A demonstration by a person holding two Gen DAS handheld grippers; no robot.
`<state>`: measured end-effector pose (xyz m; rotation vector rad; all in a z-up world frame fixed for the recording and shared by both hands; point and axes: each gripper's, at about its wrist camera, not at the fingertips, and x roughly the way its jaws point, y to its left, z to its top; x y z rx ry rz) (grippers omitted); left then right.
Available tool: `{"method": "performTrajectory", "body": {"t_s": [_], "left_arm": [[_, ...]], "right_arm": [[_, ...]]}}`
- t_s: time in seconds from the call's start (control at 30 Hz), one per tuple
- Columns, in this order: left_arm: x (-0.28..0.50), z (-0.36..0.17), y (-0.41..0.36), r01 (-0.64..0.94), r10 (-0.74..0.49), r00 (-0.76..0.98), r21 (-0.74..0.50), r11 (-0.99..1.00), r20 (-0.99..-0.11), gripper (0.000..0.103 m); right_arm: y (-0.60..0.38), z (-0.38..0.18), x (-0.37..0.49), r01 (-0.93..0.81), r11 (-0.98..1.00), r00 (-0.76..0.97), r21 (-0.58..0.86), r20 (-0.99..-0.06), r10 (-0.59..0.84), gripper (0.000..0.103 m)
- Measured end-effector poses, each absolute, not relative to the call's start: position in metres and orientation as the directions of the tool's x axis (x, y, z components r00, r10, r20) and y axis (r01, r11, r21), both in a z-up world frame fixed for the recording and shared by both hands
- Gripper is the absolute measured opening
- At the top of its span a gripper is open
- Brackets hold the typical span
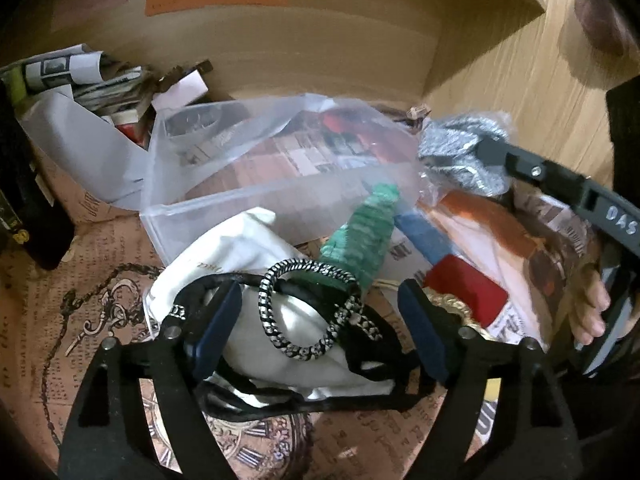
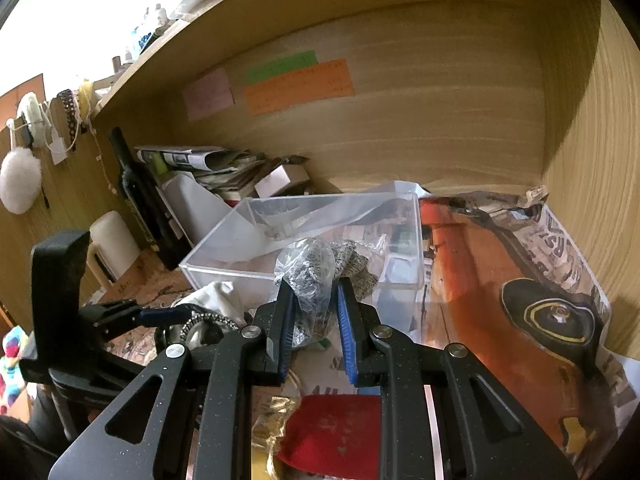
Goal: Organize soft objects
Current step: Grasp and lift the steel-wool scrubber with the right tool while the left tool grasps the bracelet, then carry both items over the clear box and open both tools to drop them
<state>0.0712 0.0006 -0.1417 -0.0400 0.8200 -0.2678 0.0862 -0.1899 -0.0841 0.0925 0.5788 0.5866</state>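
My right gripper [image 2: 313,290] is shut on a grey knit piece in clear plastic wrap [image 2: 316,276] and holds it over the near edge of a clear plastic box [image 2: 224,248]. In the left wrist view the same bundle [image 1: 460,152] hangs at the right gripper's tip beside the box [image 1: 248,200]. My left gripper [image 1: 320,308] is open above a white cloth pouch [image 1: 248,256], a black-and-white braided band [image 1: 308,312], black straps [image 1: 372,368] and a green knit roll [image 1: 364,232]. Its jaws stand on either side of the band.
Blue [image 1: 424,236] and red [image 1: 468,292] cloth pieces lie on newspaper-print paper. A dark bottle [image 2: 136,196], a white mug [image 2: 112,240] and a stack of papers [image 2: 212,168] stand at the left. The wooden back wall [image 2: 400,120] and side wall [image 2: 592,160] close in the desk.
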Motion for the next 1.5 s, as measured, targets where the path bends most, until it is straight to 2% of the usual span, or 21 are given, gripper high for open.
{"method": "performTrajectory", "body": {"t_s": [0.1,0.17,0.53,0.87,1.1,1.3,1.5], "left_arm": [[0.076,-0.148,0.002,0.207,-0.242,0.648,-0.139,0.968,-0.722,0.076],[0.077,-0.151,0.002,0.197,-0.23,0.649,-0.132,0.972,-0.725,0.063],[0.066,-0.134,0.0,0.216,-0.229,0.69,-0.106,0.971,-0.687,0.038],[0.074,-0.096,0.019,0.168,-0.206,0.766,-0.12,0.978,-0.608,0.038],[0.105,-0.074,0.04,0.107,-0.164,0.799,-0.132,0.985,-0.579,0.038],[0.148,-0.08,0.051,0.077,-0.154,0.763,-0.148,0.986,-0.628,0.038],[0.191,-0.104,0.05,0.084,-0.169,0.679,-0.152,0.985,-0.714,0.038]], "right_arm": [[-0.192,-0.085,0.087,-0.493,0.835,0.679,0.245,-0.492,0.545,0.019],[-0.192,-0.085,0.088,-0.492,0.836,0.68,0.243,-0.493,0.544,0.019],[-0.188,-0.076,0.096,-0.499,0.835,0.695,0.231,-0.47,0.545,0.019],[-0.181,-0.068,0.112,-0.513,0.83,0.698,0.221,-0.456,0.553,0.019],[-0.167,-0.076,0.137,-0.519,0.829,0.674,0.208,-0.496,0.547,0.019],[-0.155,-0.091,0.165,-0.523,0.832,0.635,0.186,-0.566,0.526,0.019],[-0.144,-0.109,0.19,-0.513,0.843,0.594,0.162,-0.642,0.485,0.019]]}}
